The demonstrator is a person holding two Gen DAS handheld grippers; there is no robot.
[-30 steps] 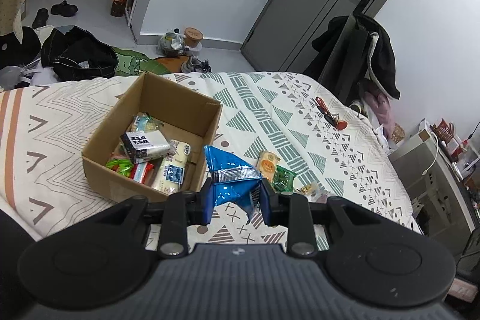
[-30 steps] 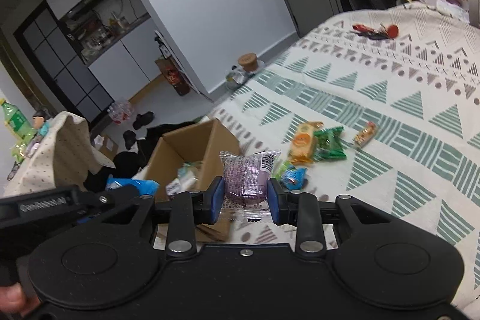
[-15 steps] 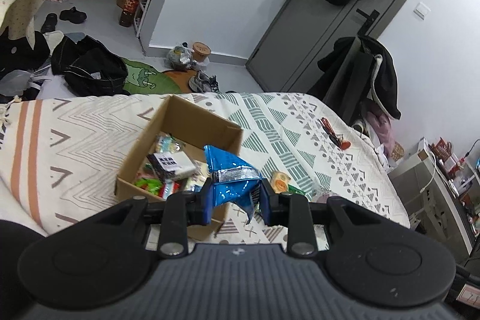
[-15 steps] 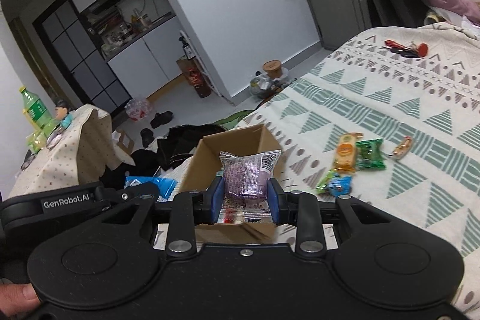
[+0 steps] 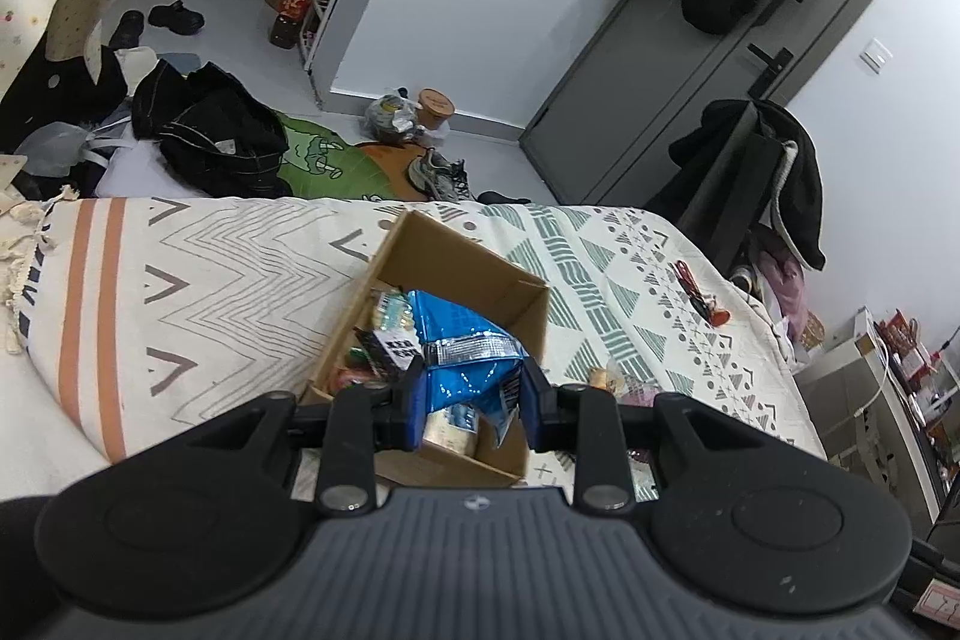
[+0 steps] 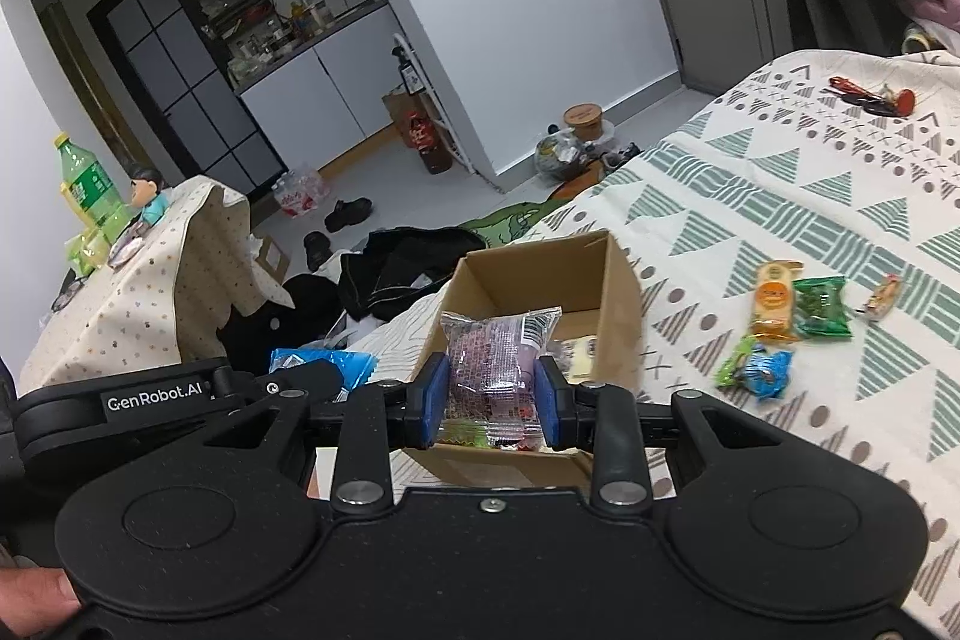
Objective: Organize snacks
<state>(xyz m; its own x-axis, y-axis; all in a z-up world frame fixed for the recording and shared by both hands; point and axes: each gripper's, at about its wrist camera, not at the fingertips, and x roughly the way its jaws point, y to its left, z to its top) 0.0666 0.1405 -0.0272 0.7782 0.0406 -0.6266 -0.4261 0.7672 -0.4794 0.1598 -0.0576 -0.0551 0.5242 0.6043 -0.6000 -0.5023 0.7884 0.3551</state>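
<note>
An open cardboard box [image 5: 516, 292] [image 6: 618, 280] sits on the patterned bedspread and holds several snack packets. My left gripper [image 5: 471, 409] is shut on a crumpled blue snack bag [image 5: 462, 346], held above the box's near side. My right gripper [image 6: 492, 403] is shut on a clear packet with a purple snack [image 6: 495, 358], also over the box's near edge. Several loose snacks lie on the bed to the right of the box: an orange packet [image 6: 774, 298], a green packet [image 6: 822, 307] and a blue-green one [image 6: 759, 370]. The left gripper's body [image 6: 180, 394] shows in the right wrist view.
A red-handled tool [image 5: 696, 289] [image 6: 870, 91] lies far right on the bed. Beyond the bed edge the floor has black clothes [image 5: 216, 142], shoes and bags. A cloth-covered table [image 6: 138, 280] with a green bottle stands at left. A person's thumb [image 6: 36, 592] holds the right gripper.
Both grippers have moved left toward the box with their packets; the box now lies right under and behind both held snacks. Both grips are unchanged.
</note>
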